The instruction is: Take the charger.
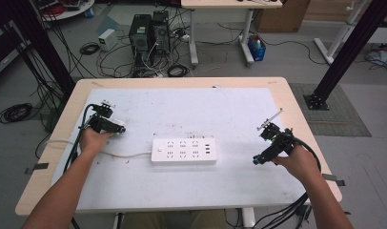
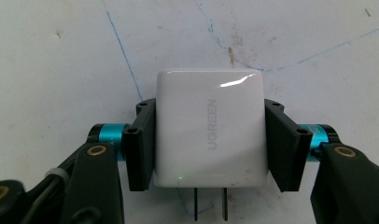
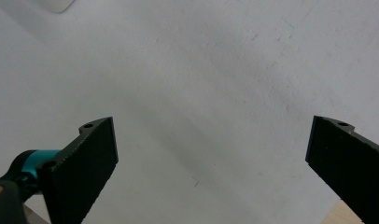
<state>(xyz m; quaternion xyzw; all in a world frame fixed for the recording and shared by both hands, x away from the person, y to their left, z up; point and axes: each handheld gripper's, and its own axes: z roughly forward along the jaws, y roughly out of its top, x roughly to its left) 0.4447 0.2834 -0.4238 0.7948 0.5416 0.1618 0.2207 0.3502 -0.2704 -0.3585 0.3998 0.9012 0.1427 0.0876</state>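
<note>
**Charger held at left, power strip at centre, free gripper at right**

At the table's left, the left gripper (image 2: 209, 149) is clamped on a white charger (image 2: 209, 133), one jaw against each side. In the left gripper view its two prongs (image 2: 210, 203) point back toward the hand, away from the jaw tips. The power strip (image 1: 183, 151) lies to the right of the charger, at mid-table, long axis running left to right, sockets facing up. Farther right, the right gripper (image 3: 211, 158) hovers with jaws spread wide, holding nothing. The left hand is judged better placed for plugging in, though the prongs probably need turning downward first.
</note>
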